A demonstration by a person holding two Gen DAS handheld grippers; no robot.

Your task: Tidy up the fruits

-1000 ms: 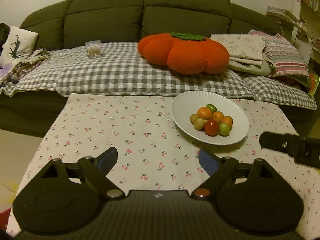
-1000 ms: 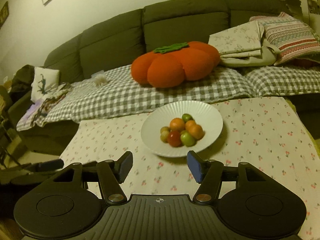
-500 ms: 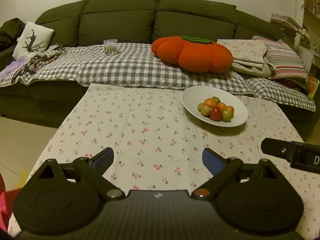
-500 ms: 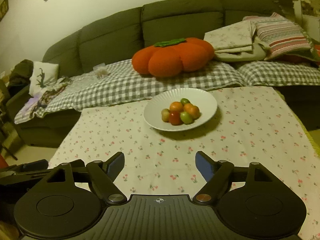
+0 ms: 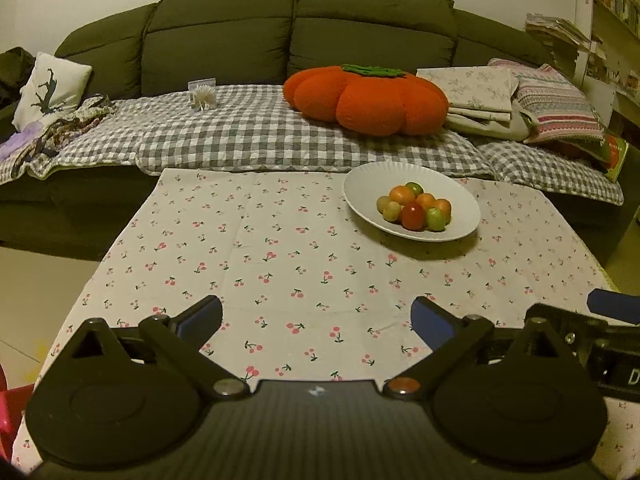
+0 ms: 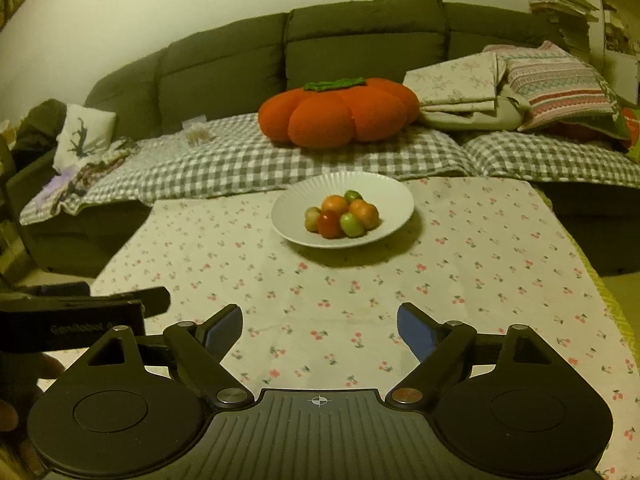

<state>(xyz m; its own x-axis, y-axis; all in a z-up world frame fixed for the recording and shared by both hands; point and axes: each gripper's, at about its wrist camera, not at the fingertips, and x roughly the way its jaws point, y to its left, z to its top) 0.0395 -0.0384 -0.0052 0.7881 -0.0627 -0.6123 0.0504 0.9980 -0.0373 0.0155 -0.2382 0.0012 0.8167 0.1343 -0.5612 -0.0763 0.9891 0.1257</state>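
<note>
Looks like we're basically done: small orange, red and green fruits (image 6: 340, 216) all piled in white ribbed plate (image 6: 384, 196), far side of cherry-print tablecloth (image 6: 360, 300). Nothing loose on cloth. Left gripper (image 5: 316, 318), right gripper (image 6: 320, 330) near edge, both spread wide, empty.

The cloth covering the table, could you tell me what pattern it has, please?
The pale tablecloth carries small red cherries; clearest in the left wrist view.
</note>
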